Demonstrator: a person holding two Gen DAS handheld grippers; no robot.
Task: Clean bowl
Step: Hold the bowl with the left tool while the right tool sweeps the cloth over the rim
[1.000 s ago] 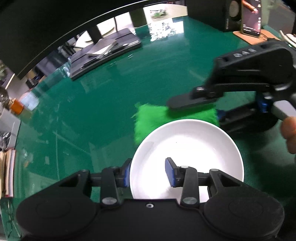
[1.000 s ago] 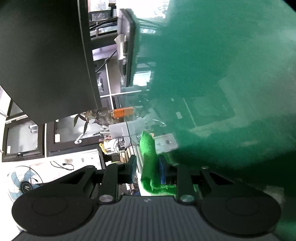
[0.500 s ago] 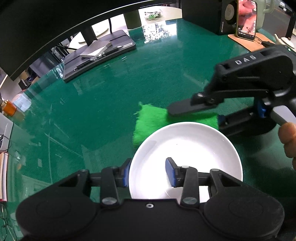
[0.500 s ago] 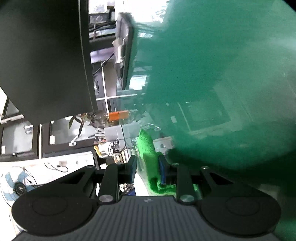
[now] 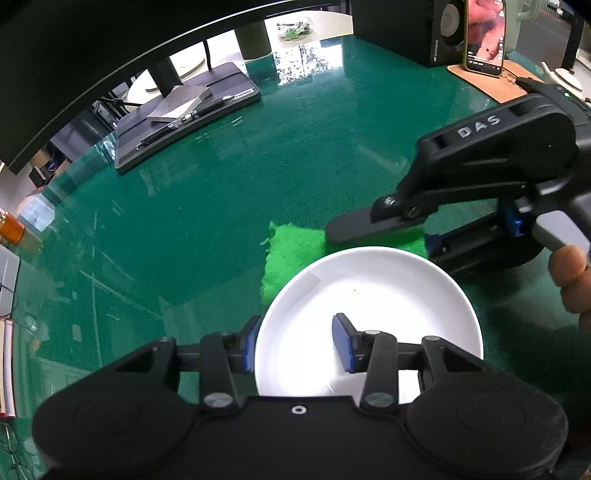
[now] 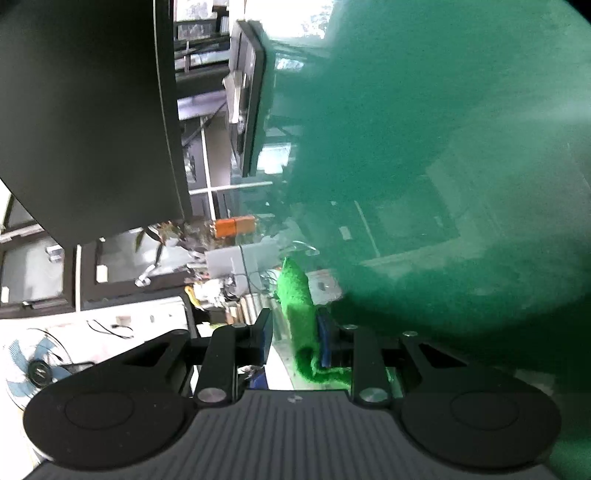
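A white bowl [image 5: 369, 317] stands on the green table [image 5: 221, 206], low in the left wrist view. My left gripper [image 5: 297, 339] straddles its left rim, one blue pad outside and one inside. The jaws are opening and the inner pad stands clear of the wall. Behind the bowl lies a fluffy green cloth [image 5: 291, 251]. My right gripper [image 5: 380, 240], turned on its side, is shut on that cloth. In the right wrist view the green cloth [image 6: 299, 314] lies against one pad of the right gripper [image 6: 293, 325].
A person's fingers [image 5: 569, 280] hold the right gripper's handle. At the back are a dark monitor base [image 5: 184, 110] with a pen, a speaker [image 5: 406, 29] and a phone [image 5: 484, 37] on a cork mat. An orange bottle [image 5: 11, 229] sits at the left edge.
The things at the back of the table have slid slightly down in the left wrist view. Bowl, cloth and both grippers keep their places.
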